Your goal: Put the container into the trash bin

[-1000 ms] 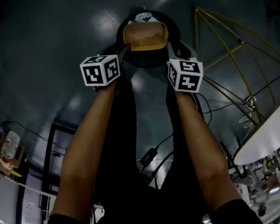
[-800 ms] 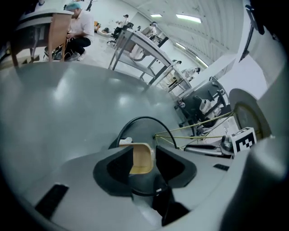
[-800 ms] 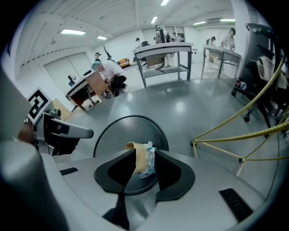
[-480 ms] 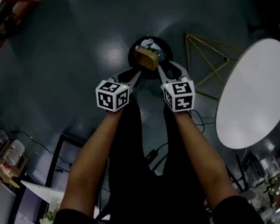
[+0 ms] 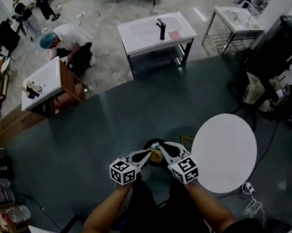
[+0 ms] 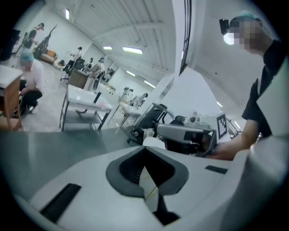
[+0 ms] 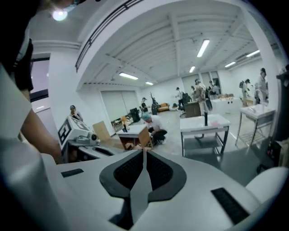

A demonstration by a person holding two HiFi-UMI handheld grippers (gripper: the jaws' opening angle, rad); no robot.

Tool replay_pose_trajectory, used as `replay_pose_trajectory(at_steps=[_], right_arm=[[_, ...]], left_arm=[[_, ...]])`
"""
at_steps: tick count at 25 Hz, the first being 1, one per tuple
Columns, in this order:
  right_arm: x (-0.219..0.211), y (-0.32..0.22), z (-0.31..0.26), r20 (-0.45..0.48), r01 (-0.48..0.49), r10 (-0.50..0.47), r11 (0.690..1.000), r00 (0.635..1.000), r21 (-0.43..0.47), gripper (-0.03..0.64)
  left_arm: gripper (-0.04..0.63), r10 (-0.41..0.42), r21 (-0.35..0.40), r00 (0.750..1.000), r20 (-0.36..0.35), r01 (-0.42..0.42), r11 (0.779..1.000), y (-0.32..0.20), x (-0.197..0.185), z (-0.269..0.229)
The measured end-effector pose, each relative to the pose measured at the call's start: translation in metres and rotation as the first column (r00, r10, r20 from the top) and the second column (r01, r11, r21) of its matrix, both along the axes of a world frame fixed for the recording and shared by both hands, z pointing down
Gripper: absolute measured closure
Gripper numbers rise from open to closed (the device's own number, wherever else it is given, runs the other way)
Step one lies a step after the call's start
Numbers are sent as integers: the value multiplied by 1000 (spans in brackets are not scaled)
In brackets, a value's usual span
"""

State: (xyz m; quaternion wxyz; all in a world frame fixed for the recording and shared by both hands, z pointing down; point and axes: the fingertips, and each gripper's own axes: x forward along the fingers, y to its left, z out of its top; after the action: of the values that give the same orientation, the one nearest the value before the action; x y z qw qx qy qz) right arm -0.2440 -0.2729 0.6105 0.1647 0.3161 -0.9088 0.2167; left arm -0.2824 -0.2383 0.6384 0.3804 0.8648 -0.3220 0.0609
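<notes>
Far below in the head view, the tan container (image 5: 155, 155) lies inside the round black trash bin (image 5: 152, 142) on the dark floor. Both grippers are held high above it, apart from the container. My left gripper (image 5: 149, 154) has its jaws shut with nothing between them; in the left gripper view (image 6: 145, 155) its dark pads meet. My right gripper (image 5: 163, 145) is closing, its pads nearly together in the right gripper view (image 7: 144, 155), and nothing sits between them either. Both point out over the room.
A round white table (image 5: 224, 152) stands just right of the bin, with a gold wire stand (image 5: 187, 141) beside it. Farther off are a white workbench (image 5: 151, 32), a wooden-sided table (image 5: 49, 83) and a crouching person (image 5: 66, 35).
Both grippers let go of the container, which stays in the bin. They rose high above it and their jaws closed. The head view now takes in the whole room.
</notes>
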Motion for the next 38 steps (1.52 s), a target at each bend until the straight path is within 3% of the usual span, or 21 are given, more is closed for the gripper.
replay_pose_trajectory(at_steps=[3, 6, 11, 15, 18, 21, 25, 27, 31, 36, 38], right_arm=[[-6, -12, -92, 79, 74, -85, 988, 993, 136, 569], [2, -3, -165, 139, 121, -157, 964, 978, 237, 571], [38, 7, -259, 226, 132, -243, 900, 943, 415, 574], [76, 14, -309, 295, 121, -308, 849, 905, 514, 574], [108, 24, -328, 353, 108, -346, 830, 869, 548, 575], [140, 27, -341, 426, 82, -353, 840, 833, 536, 575], [155, 27, -335, 430, 117, -371, 852, 823, 511, 576], [155, 33, -328, 424, 147, -387, 856, 819, 496, 577], [160, 56, -325, 407, 191, -427, 842, 808, 505, 577], [160, 99, -338, 347, 248, -470, 815, 811, 524, 577], [166, 120, -339, 334, 266, -477, 814, 813, 516, 577]], left_arm=[[592, 13, 159, 997, -73, -1, 987, -31, -1, -100], [592, 35, 280, 995, -93, -7, 960, -33, 7, -177], [592, -8, 438, 993, -115, 58, 897, -27, 21, -284], [592, -35, 542, 997, -75, 70, 837, -12, 42, -337], [592, -64, 575, 997, -39, 75, 815, 1, 62, -358], [592, -103, 594, 994, -34, 102, 798, 7, 85, -375], [592, -124, 598, 990, 71, 57, 800, 19, 114, -371], [592, -139, 593, 986, 90, 59, 803, 28, 122, -366], [592, -187, 593, 979, 78, 106, 798, 46, 130, -358], [592, -246, 624, 969, 26, 176, 761, 92, 123, -367], [592, -267, 616, 964, -7, 214, 758, 114, 125, -363]])
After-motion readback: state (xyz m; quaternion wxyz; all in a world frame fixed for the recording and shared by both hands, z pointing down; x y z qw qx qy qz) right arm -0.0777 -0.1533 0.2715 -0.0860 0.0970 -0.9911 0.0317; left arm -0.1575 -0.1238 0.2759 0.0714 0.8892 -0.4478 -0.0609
